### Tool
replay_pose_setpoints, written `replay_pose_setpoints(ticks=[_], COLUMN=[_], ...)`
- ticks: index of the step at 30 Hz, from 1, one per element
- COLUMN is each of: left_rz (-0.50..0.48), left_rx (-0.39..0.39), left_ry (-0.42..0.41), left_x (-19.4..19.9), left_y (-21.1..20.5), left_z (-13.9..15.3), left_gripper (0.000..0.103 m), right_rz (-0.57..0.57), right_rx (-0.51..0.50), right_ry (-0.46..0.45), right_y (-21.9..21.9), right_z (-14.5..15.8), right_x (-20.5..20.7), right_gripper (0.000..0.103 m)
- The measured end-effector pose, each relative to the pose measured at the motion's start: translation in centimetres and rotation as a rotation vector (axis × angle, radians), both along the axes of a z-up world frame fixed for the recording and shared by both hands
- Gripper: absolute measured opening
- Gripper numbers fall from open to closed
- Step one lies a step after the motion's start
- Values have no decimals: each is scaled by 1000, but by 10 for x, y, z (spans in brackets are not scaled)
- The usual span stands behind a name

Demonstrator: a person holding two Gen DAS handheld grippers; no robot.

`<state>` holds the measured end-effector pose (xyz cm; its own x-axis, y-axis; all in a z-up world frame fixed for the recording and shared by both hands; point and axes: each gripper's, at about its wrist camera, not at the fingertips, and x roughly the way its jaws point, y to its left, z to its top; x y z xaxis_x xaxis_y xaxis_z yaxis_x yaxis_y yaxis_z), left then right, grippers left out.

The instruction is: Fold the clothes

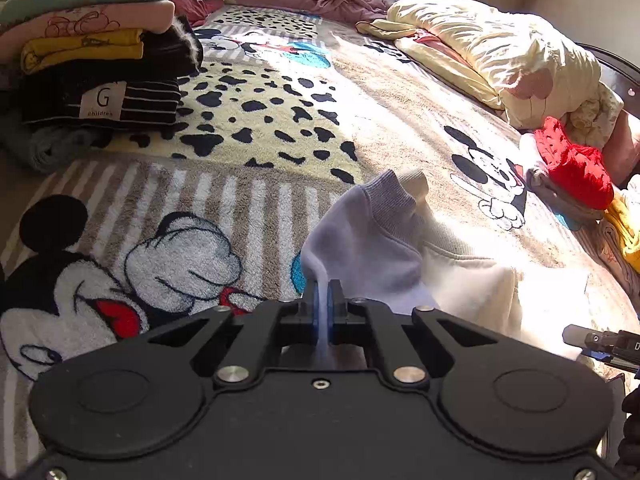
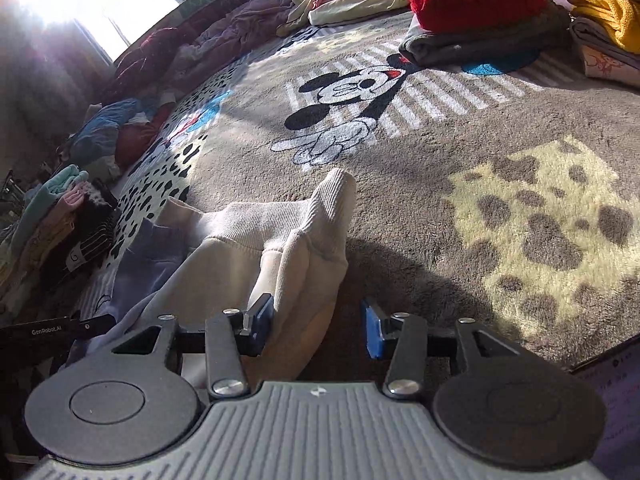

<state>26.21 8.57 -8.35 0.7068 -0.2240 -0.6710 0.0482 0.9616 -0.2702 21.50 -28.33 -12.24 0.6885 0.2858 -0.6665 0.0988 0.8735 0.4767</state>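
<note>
Sweatshirt, cream with a lilac sleeve and ribbed cuffs, lies low and near on the cartoon-mouse blanket, between the 2 hand-held tools; part of it is lifted off the pile. It looks like thick, soft fleece: light enough to raise with a pinch, limp enough to sag and bunch wherever it is unsupported, and not slippery against the plush blanket, which will probably drag at it when pulled flat. The seams and ribbed cuffs seem the firmest places to take hold, since the cloth is doubled there and less likely to slide out of the pads. The left gripper points downward at a slant with its blue pads pressed together on a thin fold of the lilac sleeve, which rises from the jaws toward its cuff. The right gripper also tilts downward; its jaws stand apart, with the cream sleeve lying against the left-hand pad and clear of the other, so nothing is pinched there. My guess is that the sleeve is being drawn across the body for a fold. A folded stack sits to the far left, and a red knit rests on another pile at the right.
</note>
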Motion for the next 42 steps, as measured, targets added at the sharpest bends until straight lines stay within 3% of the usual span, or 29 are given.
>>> replay_pose_setpoints(ticks=[2,6,9,11,12,16,22,26,33,40,42], left_rz=[66,353,574,607,599,504,198,49,-115,-262,-290], left_rx=[-36,-79,-15,22,30,56,38,40,86,159,193], left_ry=[-82,-158,-55,20,7,-45,-70,-60,-39,-3,12], left_x=[-18,-68,-91,-97,-100,-96,-39,-1,50,89,100], left_y=[23,98,146,160,159,139,66,22,-25,-56,-63], left_z=[17,29,5,-6,-5,7,18,16,9,-4,-12], left_gripper=[2,2,8,22,27,28,28,30,30,31,45], right_rz=[2,8,10,9,8,7,-4,23,14,25,17], right_rx=[-1,-10,-20,-18,-19,-11,-14,-48,-46,-52,-36], right_ry=[-1,-6,-11,-10,-10,-9,-21,-38,-46,7,21], right_y=[1,5,10,11,11,10,6,8,0,4,3], right_z=[0,0,-1,-3,-4,-7,-5,0,3,-2,-6], right_x=[3,8,11,11,11,10,12,14,18,29,30], right_gripper=[47,47,47,47,47,47,47,47,47,36,30])
